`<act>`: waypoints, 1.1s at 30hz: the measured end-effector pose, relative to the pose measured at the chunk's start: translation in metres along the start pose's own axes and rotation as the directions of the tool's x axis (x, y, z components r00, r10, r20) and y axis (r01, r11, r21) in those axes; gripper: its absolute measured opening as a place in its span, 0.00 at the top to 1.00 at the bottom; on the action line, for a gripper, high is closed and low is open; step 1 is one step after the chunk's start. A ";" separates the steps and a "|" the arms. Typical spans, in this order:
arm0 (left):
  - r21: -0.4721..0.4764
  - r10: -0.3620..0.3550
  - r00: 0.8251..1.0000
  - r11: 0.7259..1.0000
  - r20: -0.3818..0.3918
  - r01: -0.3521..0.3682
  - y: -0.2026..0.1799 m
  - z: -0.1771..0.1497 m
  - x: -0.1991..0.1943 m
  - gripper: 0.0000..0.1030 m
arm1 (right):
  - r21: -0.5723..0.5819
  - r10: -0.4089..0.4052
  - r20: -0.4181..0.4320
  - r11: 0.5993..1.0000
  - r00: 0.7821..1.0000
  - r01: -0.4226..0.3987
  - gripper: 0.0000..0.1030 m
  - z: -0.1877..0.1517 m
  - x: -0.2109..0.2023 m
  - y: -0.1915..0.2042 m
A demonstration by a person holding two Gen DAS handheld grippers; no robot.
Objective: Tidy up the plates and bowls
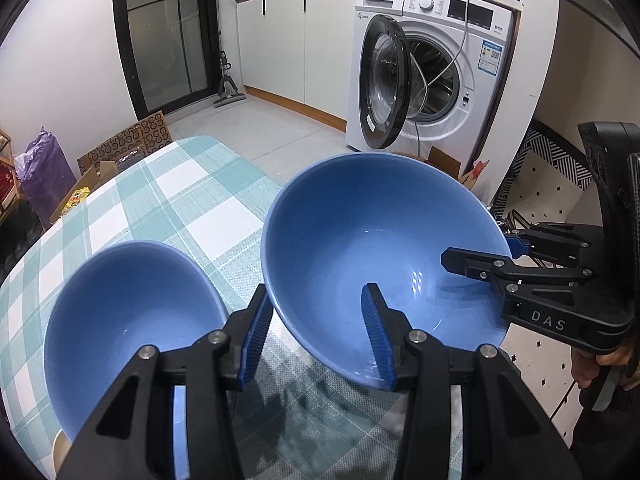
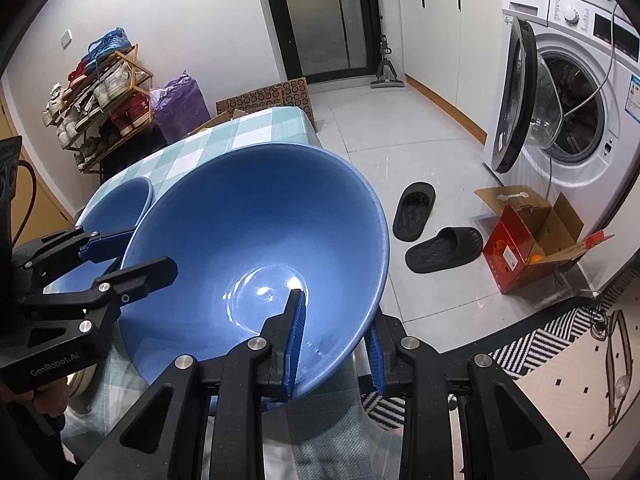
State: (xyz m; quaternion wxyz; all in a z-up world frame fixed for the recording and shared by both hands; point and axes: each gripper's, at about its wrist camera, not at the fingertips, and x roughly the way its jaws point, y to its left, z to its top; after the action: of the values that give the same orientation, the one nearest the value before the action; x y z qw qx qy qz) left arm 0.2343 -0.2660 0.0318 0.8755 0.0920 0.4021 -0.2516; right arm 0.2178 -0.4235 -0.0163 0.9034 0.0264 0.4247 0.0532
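While both my tools reach in low over the checked worktop (image 1: 176, 196), each has one finger inside the large blue bowl (image 1: 372, 248) and one outside its wall. My left tongs (image 1: 320, 332) straddle the near left rim: the right finger's ribbed pad (image 1: 376, 332) lies against the inner surface, the left pad sits just outside the wall, with a visible gap, so these tongs stand spread around the rim, not yet pinching it. My right tongs (image 2: 336, 344) come in from the right side and are pressed onto the near rim, one blue pad inside the bowl and the other under its outer wall, pinching it. In the right wrist view the bowl tilts, its far rim raised and its mouth turned toward me; whether its base touches the cloth I cannot tell, since my own fingers cover it.

The small blue bowl (image 1: 128, 320) stands on the worktop just left of the large one, near my left tool; its near edge is cut off behind the black frame. A pale rounded object shows beneath it at the worktop's near left corner, too hidden to name.

Beyond the worktop lie the tiled floor, a washing machine (image 1: 436, 68) with its door swung open, two black slippers (image 2: 436, 232) and an open red carton (image 2: 520, 252).
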 end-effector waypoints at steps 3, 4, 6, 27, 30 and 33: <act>-0.006 -0.002 1.000 1.000 0.009 0.002 0.001 0.000 -0.005 0.56 | -0.003 0.001 0.008 1.000 1.000 -0.001 0.72 0.000 -0.004 0.003; -0.008 0.000 1.000 1.000 0.013 0.000 0.002 0.000 -0.006 0.56 | -0.004 0.001 0.011 1.000 1.000 -0.001 0.72 0.001 -0.006 0.003; -0.015 0.010 1.000 1.000 0.020 -0.009 0.003 -0.001 -0.010 0.56 | -0.005 -0.001 0.019 1.000 1.000 0.002 0.72 0.002 -0.009 0.005; -0.061 0.023 0.993 0.998 0.114 -0.016 0.033 0.001 -0.053 0.56 | -0.098 -0.038 0.091 0.994 0.995 0.047 0.72 0.022 -0.046 0.053; -0.073 0.030 0.991 0.997 0.129 -0.021 0.040 0.000 -0.060 0.56 | -0.118 -0.039 0.097 0.992 0.995 0.050 0.72 0.027 -0.050 0.064; -0.089 0.035 0.989 0.996 0.143 -0.022 0.049 -0.003 -0.068 0.56 | -0.138 -0.037 0.101 0.989 0.994 0.051 0.72 0.031 -0.053 0.075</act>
State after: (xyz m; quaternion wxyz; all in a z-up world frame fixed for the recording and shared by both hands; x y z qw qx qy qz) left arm 0.2204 -0.1984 0.0788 0.9091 0.0409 0.3468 -0.2274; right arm 0.2027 -0.3551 0.0505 0.9238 -0.0440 0.3754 0.0615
